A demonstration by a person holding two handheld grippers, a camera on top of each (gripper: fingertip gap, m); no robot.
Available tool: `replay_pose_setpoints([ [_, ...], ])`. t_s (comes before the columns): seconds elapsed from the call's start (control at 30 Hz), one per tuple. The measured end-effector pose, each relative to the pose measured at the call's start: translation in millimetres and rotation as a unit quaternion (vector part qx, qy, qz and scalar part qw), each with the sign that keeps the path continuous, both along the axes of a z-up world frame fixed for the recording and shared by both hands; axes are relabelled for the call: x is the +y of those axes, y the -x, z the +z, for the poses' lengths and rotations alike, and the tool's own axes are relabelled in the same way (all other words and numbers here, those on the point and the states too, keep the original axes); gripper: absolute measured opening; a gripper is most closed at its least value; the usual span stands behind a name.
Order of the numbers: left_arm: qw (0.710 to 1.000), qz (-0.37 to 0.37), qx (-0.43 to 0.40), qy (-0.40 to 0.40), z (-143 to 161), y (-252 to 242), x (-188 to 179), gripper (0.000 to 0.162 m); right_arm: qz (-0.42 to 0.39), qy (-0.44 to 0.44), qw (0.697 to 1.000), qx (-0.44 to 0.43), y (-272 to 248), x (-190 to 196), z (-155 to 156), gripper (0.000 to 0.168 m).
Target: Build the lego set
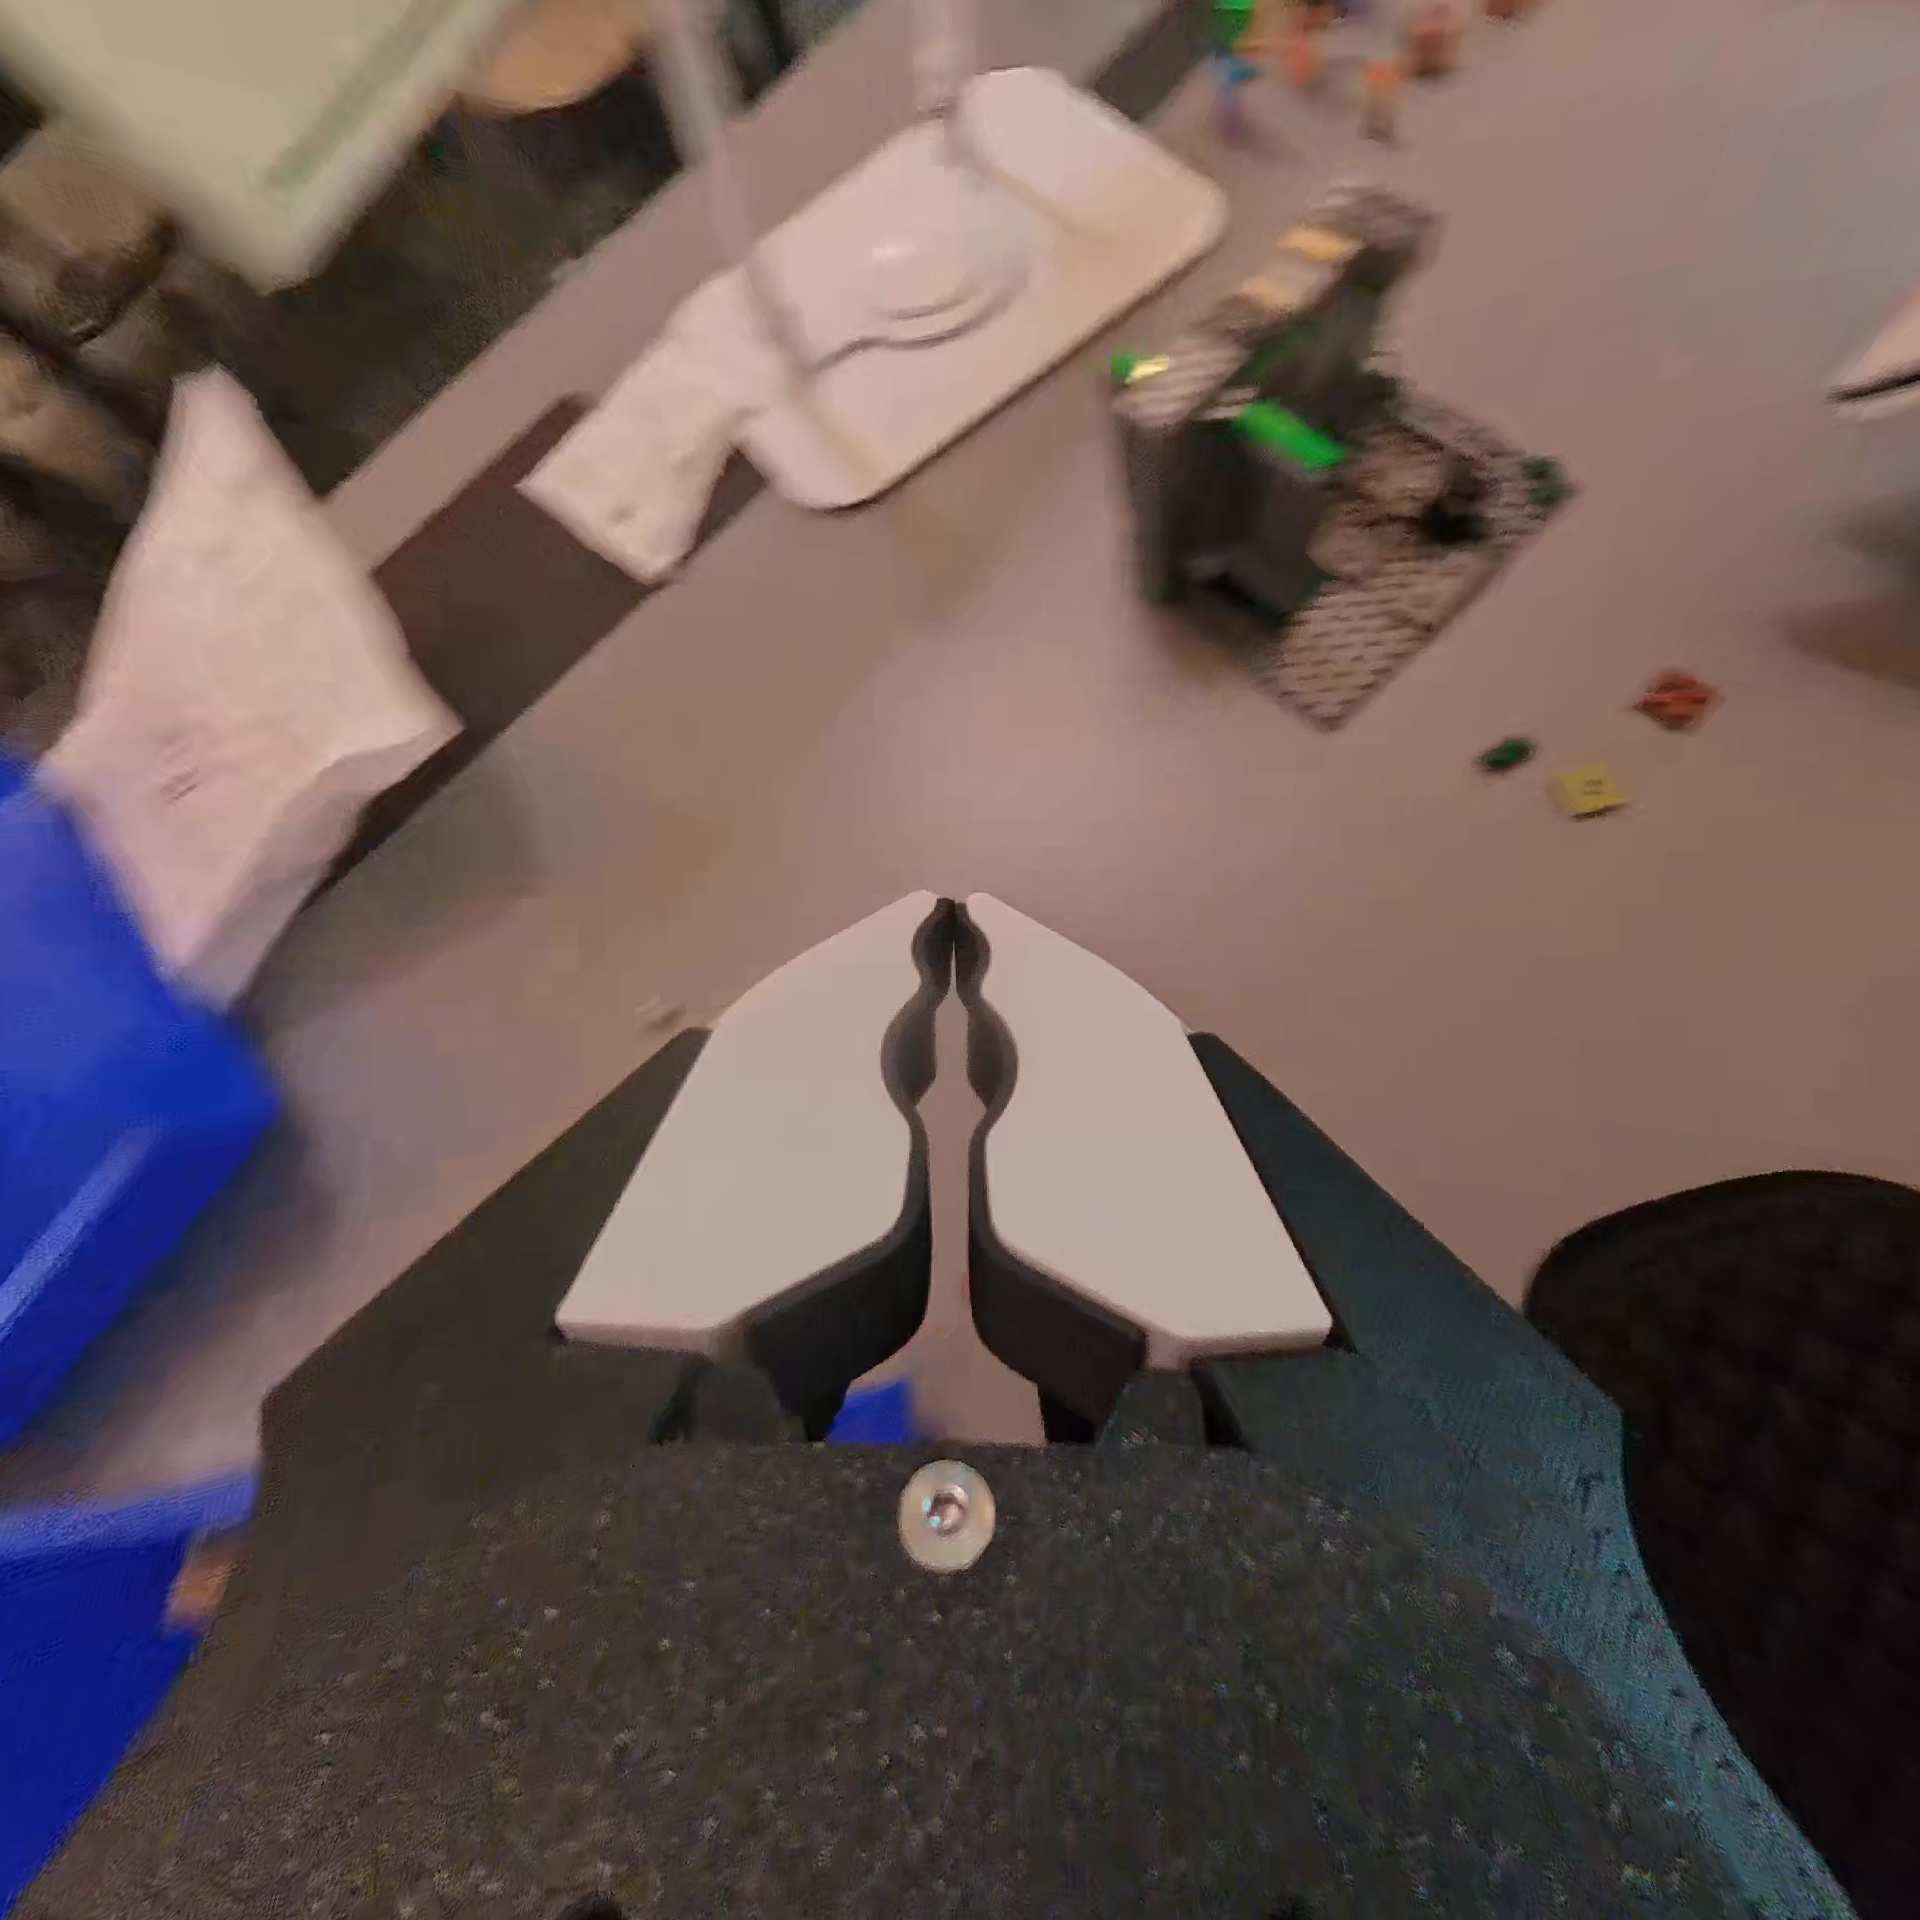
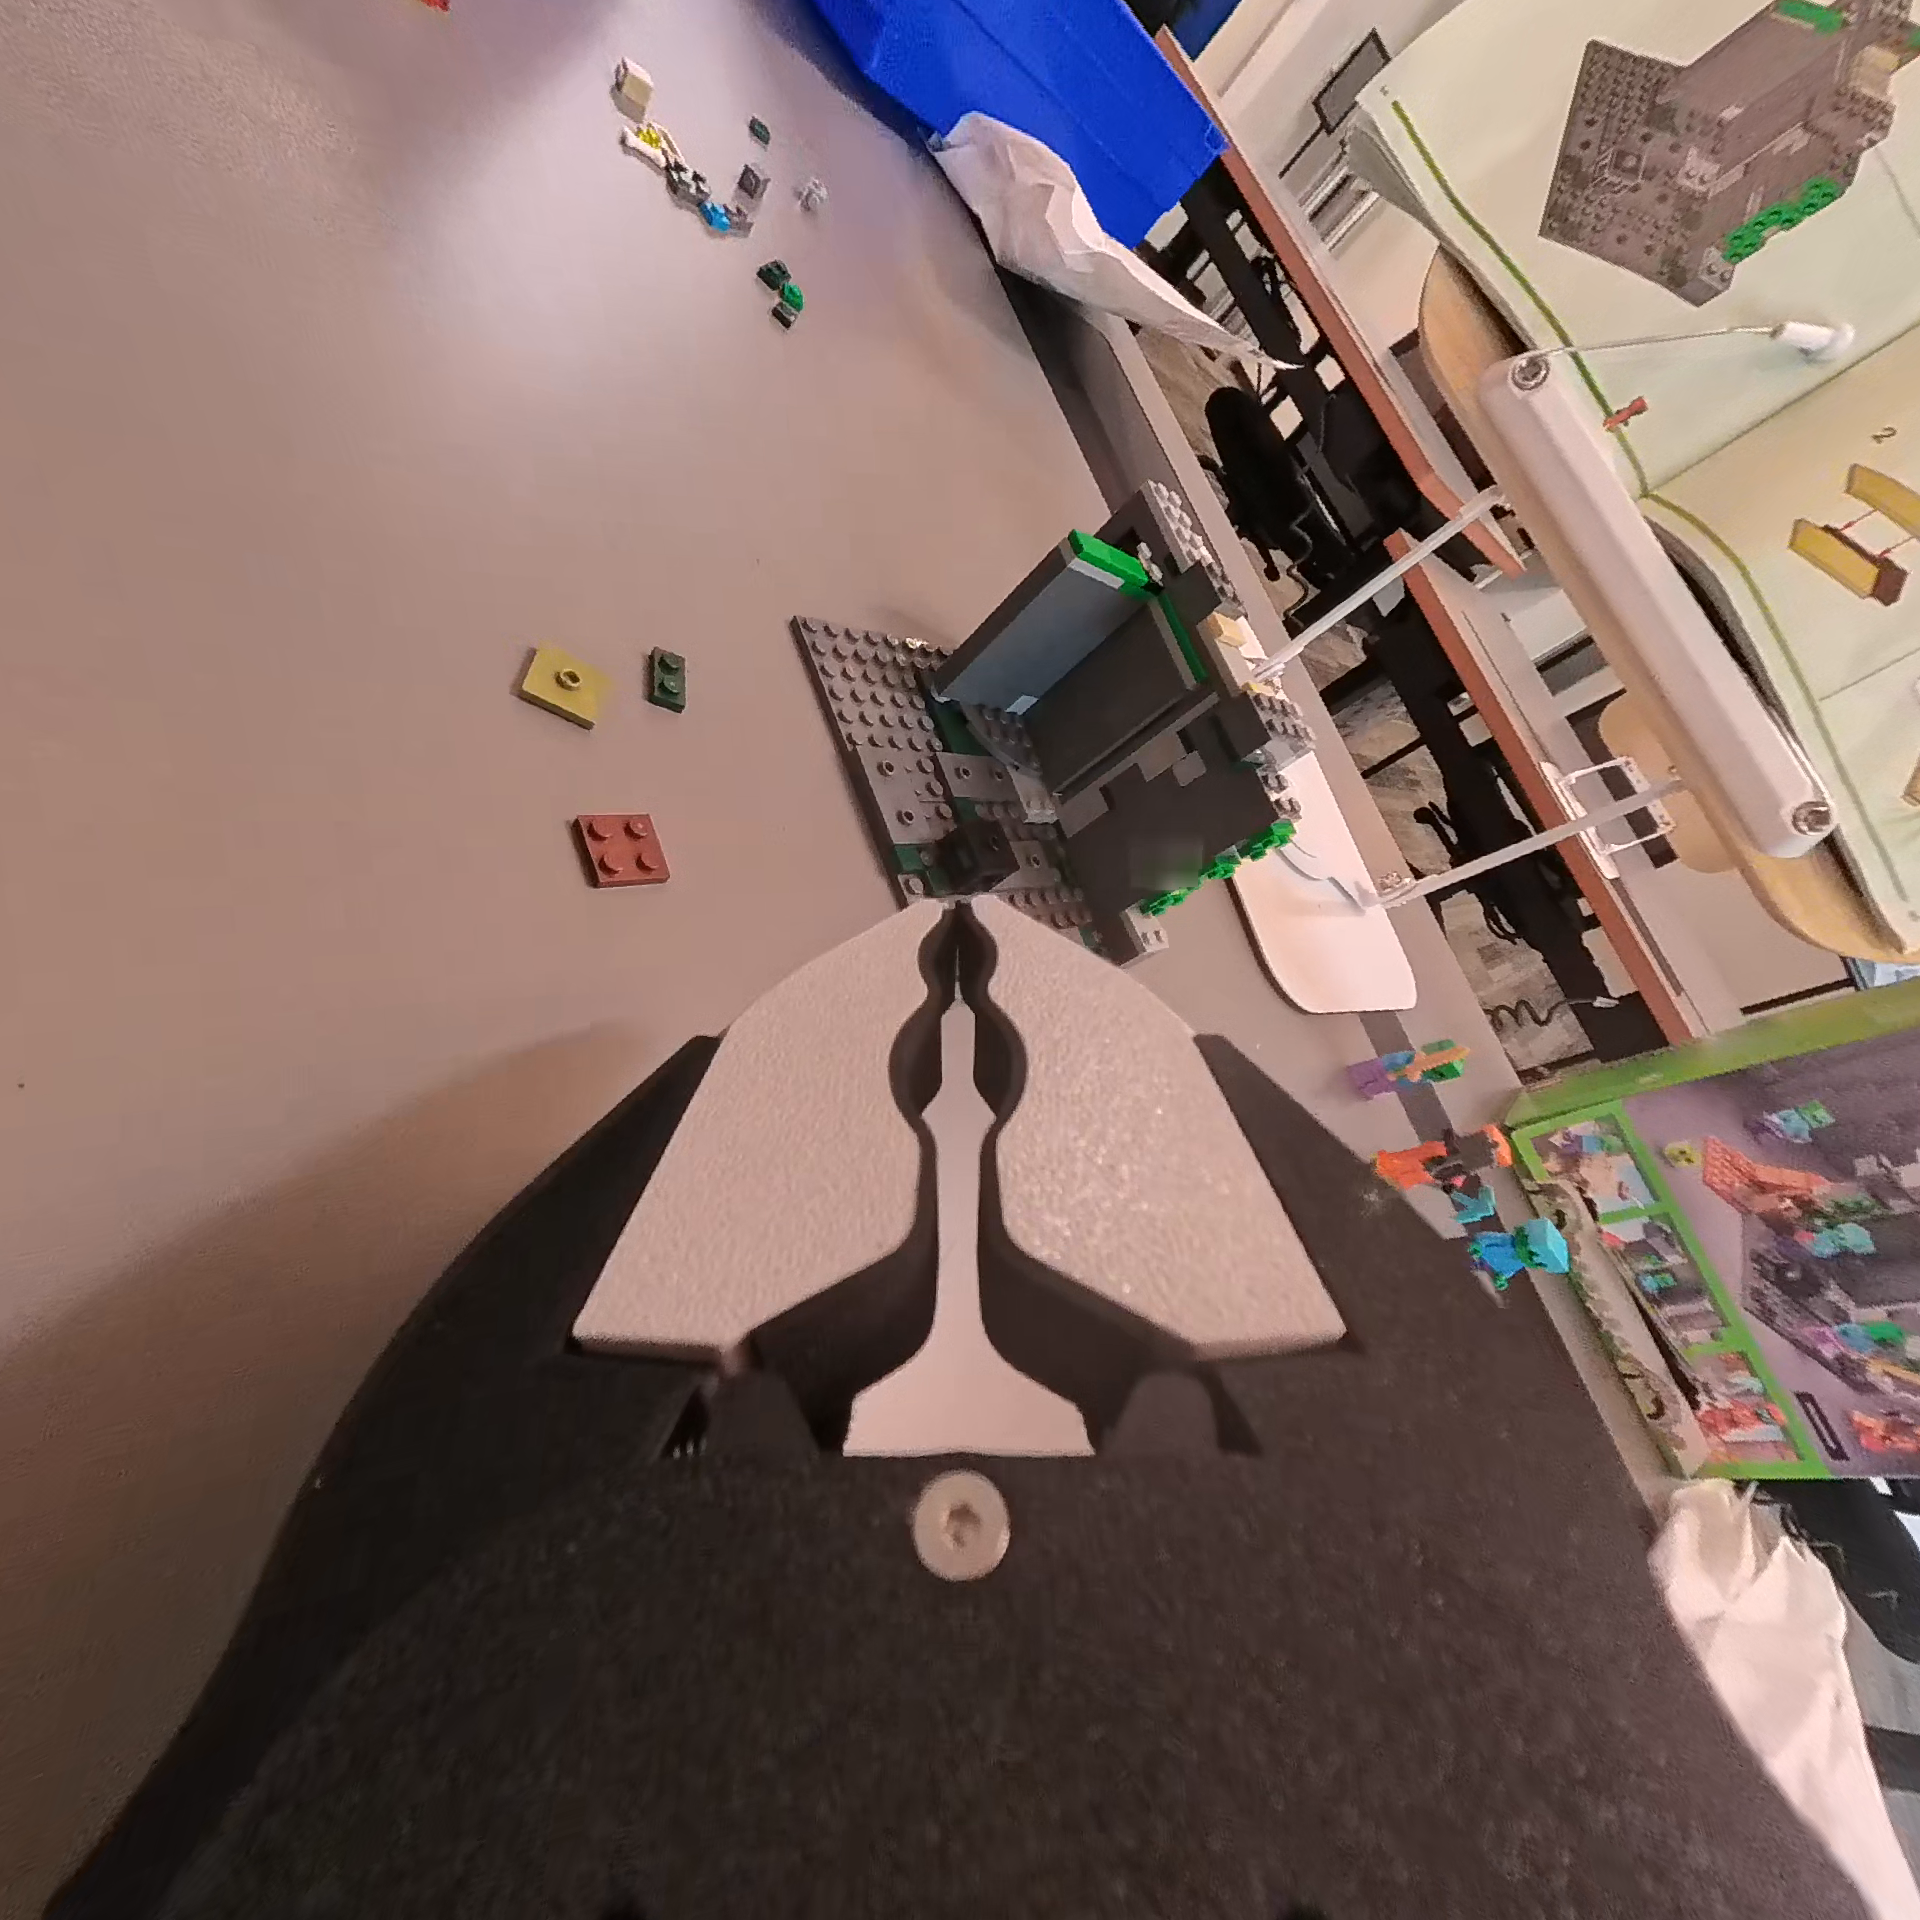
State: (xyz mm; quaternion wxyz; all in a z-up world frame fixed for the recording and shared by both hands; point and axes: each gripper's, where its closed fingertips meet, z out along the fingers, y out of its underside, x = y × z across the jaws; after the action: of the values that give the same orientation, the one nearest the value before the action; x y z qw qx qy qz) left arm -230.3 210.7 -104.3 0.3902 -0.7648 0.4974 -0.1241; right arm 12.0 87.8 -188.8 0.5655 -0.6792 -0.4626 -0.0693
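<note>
A dark grey lego build with green trim (image 2: 1101, 727) stands on a studded grey baseplate (image 2: 862, 707) on the grey table. My right gripper (image 2: 958, 906) is shut and empty, its tips at the baseplate's near edge. Loose plates lie to its left: a yellow one (image 2: 563, 686), a dark green one (image 2: 667, 677) and a brown one (image 2: 620, 849). In the blurred left wrist view the build (image 1: 1278, 436) sits far ahead to the right. My left gripper (image 1: 954, 906) is shut and empty above bare table, well short of the build.
A blue bin (image 2: 1029, 94) and crumpled white bags (image 2: 1060, 229) lie at the table edge. A white stand (image 1: 966, 301) holds the open instruction booklet (image 2: 1704, 260). The lego box (image 2: 1725, 1236) and small figures (image 2: 1455, 1164) sit to the right. Several small pieces (image 2: 707, 177) lie farther off. There is about 30 cm between the tips of the two grippers.
</note>
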Motion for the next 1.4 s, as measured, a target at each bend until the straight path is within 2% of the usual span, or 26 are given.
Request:
replay_pose_setpoints([
  [0.07, 0.998, 0.067, 0.007, -0.009, 14.9, 53.6, 24.5, 0.0, -0.002, 0.003, 1.0, 0.001, -0.6, 0.7, -1.1, 0.0],
  [0.13, 0.992, 0.124, 0.025, 0.01, 14.5, 106.9, 43.6, 0.0, -0.004, 0.005, 1.0, 0.002, -1.0, 1.3, -2.0, 0.0],
  [0.27, 0.977, 0.192, 0.068, 0.065, -12.3, 191.4, 63.2, 0.0, -0.009, 0.006, 1.0, 0.002, -2.3, 2.5, -3.2, 0.0],
  [0.4, 0.965, 0.207, 0.102, 0.127, -50.9, 234.4, 59.8, 0.005, -0.02, 0.008, 1.0, 0.002, -5.7, 5.4, -5.0, 0.0],
  [0.47, 0.963, 0.186, 0.116, 0.155, -66.2, 241.1, 50.9, 0.007, -0.026, 0.009, 1.0, 0.001, -7.4, 7.0, -6.3, 0.0],
  [0.6, 0.956, 0.075, 0.184, 0.215, -91.4, 241.9, 12.5, 0.014, -0.038, 0.014, 0.999, -0.006, -10.7, 10.6, -11.3, 0.0],
  [0.73, 0.935, -0.012, 0.243, 0.259, -108.8, 241.3, -21.9, 0.024, -0.047, 0.02, 0.999, -0.011, -12.9, 14.8, -16.7, 0.0],
  [0.87, 0.912, -0.053, 0.289, 0.286, -125.3, 244.1, -42.5, 0.031, -0.055, 0.026, 0.998, -0.018, -14.9, 17.3, -21.7, 0.0],
  [1.1, 0.88, -0.06, 0.369, 0.293, -145.9, 258.6, -57.2, 0.03, -0.067, 0.032, 0.997, -0.019, -20.1, 20.0, -25.6, 0.0],
  [1.23, 0.883, -0.046, 0.369, 0.287, -147.6, 258.4, -55.1, 0.03, -0.069, 0.034, 0.997, -0.02, -21.3, 20.2, -26.6, 0.0],
  [1.4, 0.884, -0.029, 0.376, 0.276, -148.5, 267.9, -47.6, 0.018, -0.07, 0.034, 0.997, -0.019, -22.3, 20.0, -25.9, 0.0],
])
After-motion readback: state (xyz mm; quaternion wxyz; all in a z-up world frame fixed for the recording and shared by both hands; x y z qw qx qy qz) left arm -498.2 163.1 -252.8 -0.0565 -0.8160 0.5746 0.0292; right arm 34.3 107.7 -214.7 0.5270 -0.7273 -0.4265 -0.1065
